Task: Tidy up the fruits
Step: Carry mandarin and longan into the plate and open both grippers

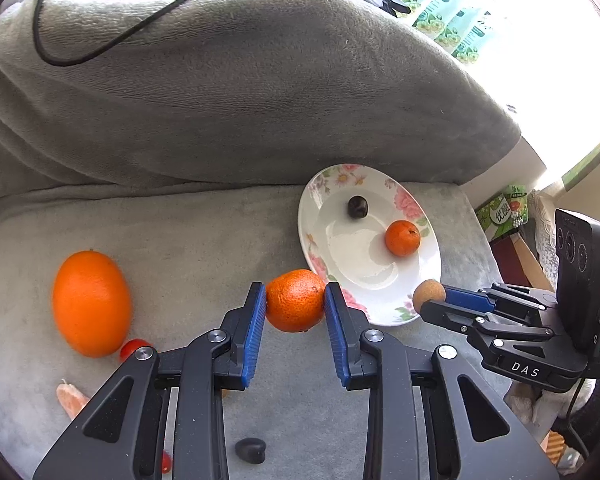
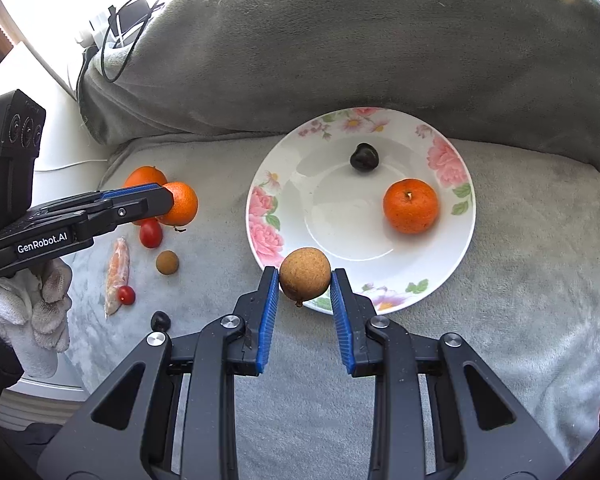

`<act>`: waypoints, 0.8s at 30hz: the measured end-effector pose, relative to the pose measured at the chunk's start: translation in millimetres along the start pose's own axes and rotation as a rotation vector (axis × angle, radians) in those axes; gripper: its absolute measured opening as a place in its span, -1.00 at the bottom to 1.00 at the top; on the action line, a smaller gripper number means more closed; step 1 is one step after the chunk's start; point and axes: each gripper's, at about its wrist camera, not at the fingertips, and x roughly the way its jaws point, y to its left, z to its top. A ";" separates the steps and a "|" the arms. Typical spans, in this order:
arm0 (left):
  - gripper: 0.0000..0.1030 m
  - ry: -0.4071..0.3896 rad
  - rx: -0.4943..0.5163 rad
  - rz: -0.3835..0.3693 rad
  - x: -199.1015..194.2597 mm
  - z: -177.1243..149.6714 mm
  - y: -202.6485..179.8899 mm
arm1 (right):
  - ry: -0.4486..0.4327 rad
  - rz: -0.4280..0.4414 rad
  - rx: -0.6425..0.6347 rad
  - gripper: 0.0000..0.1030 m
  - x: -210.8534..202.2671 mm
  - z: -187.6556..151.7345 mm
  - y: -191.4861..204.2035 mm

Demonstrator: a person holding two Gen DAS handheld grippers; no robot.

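My left gripper is shut on a small mandarin, held above the grey cushion just left of the floral plate. My right gripper is shut on a round brown longan, which hangs over the near rim of the plate. On the plate lie a small mandarin and a dark cherry. In the right wrist view the left gripper shows at the left with its mandarin. The right gripper and longan show in the left wrist view.
On the cushion lie a large orange, cherry tomatoes, a second longan, a peeled segment and another dark cherry. A grey-covered backrest rises behind, with a black cable on it.
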 end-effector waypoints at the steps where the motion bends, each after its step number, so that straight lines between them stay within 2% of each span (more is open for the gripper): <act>1: -0.45 0.001 0.003 -0.001 1.7 1.6 -2.2 | 0.000 -0.005 0.001 -0.46 0.2 -0.2 -1.3; 24: -0.45 0.029 0.028 -0.016 27.8 22.1 -30.4 | 0.033 -0.055 -0.009 -0.45 12.0 3.5 -15.5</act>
